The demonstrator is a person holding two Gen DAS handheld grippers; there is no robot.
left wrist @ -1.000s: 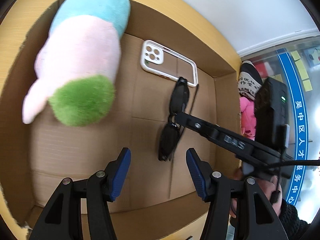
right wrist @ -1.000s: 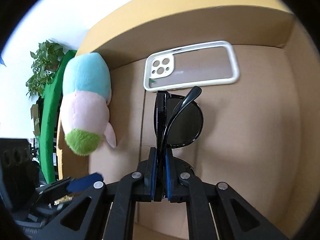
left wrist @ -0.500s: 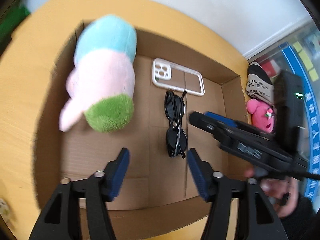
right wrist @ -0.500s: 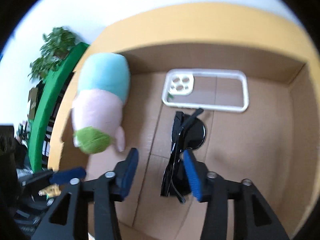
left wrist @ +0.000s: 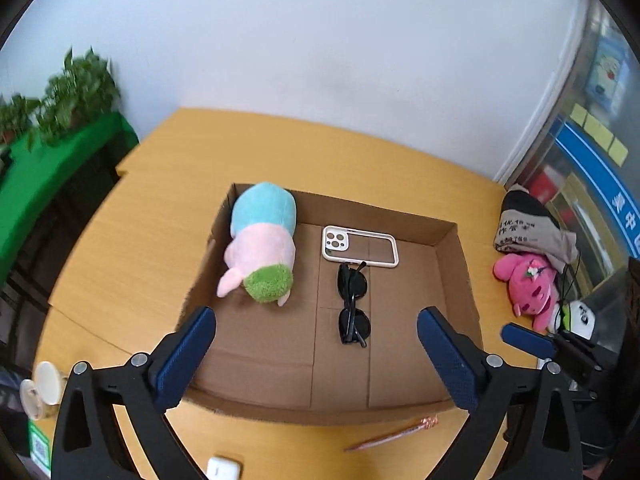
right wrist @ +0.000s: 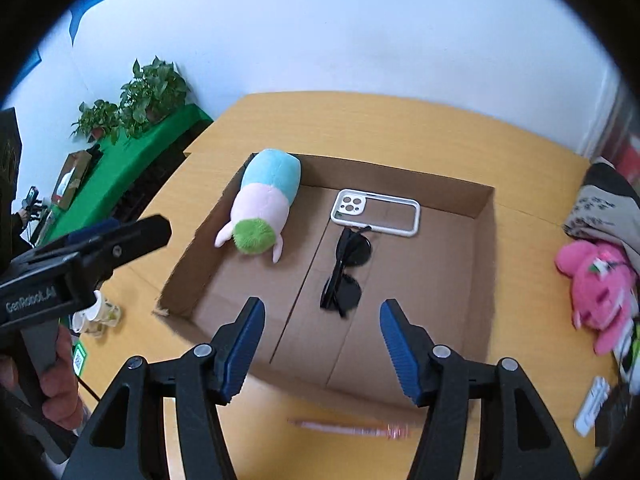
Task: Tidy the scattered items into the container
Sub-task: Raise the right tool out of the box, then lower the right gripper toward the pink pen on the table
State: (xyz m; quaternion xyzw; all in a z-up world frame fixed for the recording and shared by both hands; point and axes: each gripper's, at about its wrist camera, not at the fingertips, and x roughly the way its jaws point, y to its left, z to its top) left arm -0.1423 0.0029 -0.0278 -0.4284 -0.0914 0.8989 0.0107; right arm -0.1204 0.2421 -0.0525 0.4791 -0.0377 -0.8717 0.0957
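An open cardboard box (left wrist: 460, 276) (right wrist: 482, 248) sits on the wooden table. Inside lie a blue, pink and green plush toy (left wrist: 262, 248) (right wrist: 266, 204), a white phone case (left wrist: 360, 246) (right wrist: 376, 212) and folded black sunglasses (left wrist: 353, 304) (right wrist: 346, 274). My left gripper (left wrist: 316, 344) is open and empty, held high above the box's near edge. My right gripper (right wrist: 322, 344) is open and empty, also above the near edge. A thin pink pen (left wrist: 394, 434) (right wrist: 352, 427) lies on the table in front of the box.
A pink plush (left wrist: 528, 284) (right wrist: 600, 288) and a grey bag (left wrist: 528, 228) lie right of the box. A small white item (left wrist: 224, 468) lies at the front edge. A small white cup (right wrist: 98, 312) stands left. Plants on a green-covered shelf (right wrist: 132, 96) stand far left.
My right gripper let go of the sunglasses, which now lie in the box. Both grippers opened wider and pulled up and back from the box.
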